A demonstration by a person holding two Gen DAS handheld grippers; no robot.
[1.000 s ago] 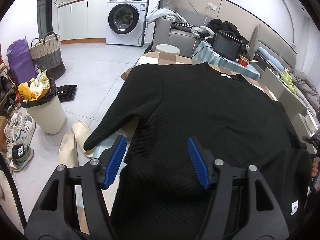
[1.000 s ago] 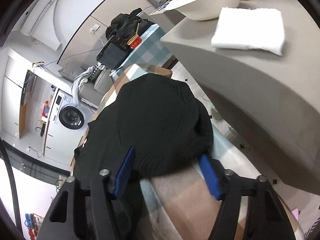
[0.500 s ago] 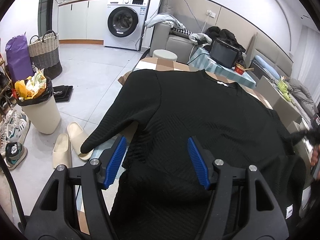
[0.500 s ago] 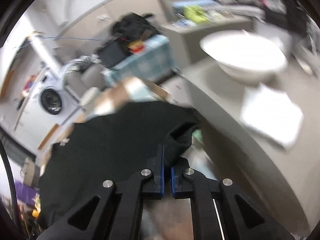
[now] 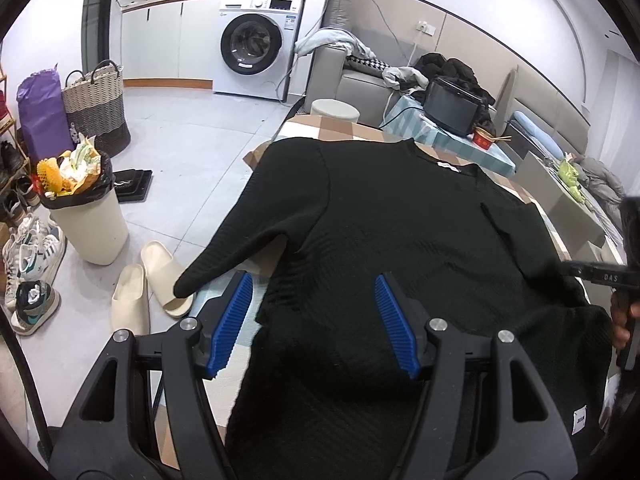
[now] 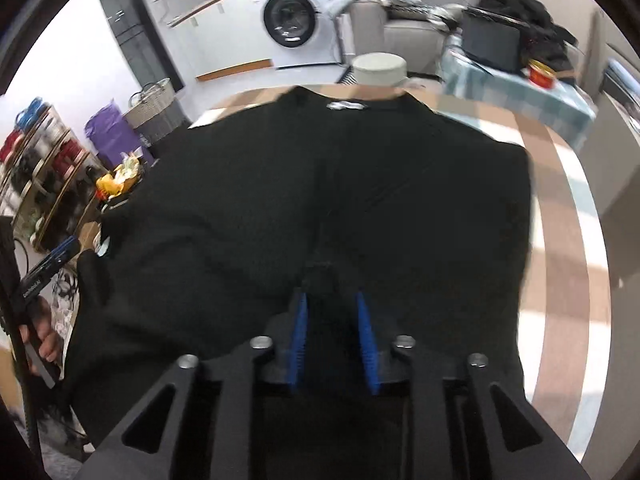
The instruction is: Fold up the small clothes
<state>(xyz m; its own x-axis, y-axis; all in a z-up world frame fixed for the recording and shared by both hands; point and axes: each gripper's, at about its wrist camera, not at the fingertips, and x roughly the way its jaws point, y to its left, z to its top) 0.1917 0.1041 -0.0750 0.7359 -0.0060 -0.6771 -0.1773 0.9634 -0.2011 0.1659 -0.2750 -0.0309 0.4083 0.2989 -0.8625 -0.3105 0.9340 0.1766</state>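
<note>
Lying flat on a checked table (image 5: 352, 128), the black sweater (image 5: 400, 232) has its collar toward twelve o'clock in the left wrist view and its hem toward six. One sleeve (image 5: 236, 252) trails off the table edge at about eight o'clock, its cuff hanging over a pair of cream slippers (image 5: 148, 284) on the floor.

The left gripper (image 5: 316, 320) hovers over the hem corner, its blue pads set wide apart, the left pad over the tablecloth and the right over the cloth, pressing on nothing.

The right gripper (image 6: 332, 336) sits at six o'clock in its own view (this picture is somewhat blurred), over the middle of the sweater (image 6: 320, 200). Its jaws have just been opening from a tight pinch and now stand narrow. A raised fold of black cloth lies between the pads, but whether they press on it I cannot tell.

At three o'clock in the left view the sweater's other side is folded inward, with a small white tag (image 5: 580, 426) near the hem. A bin (image 5: 88, 220) stands at nine o'clock, a washing machine (image 5: 256, 44) near twelve.
</note>
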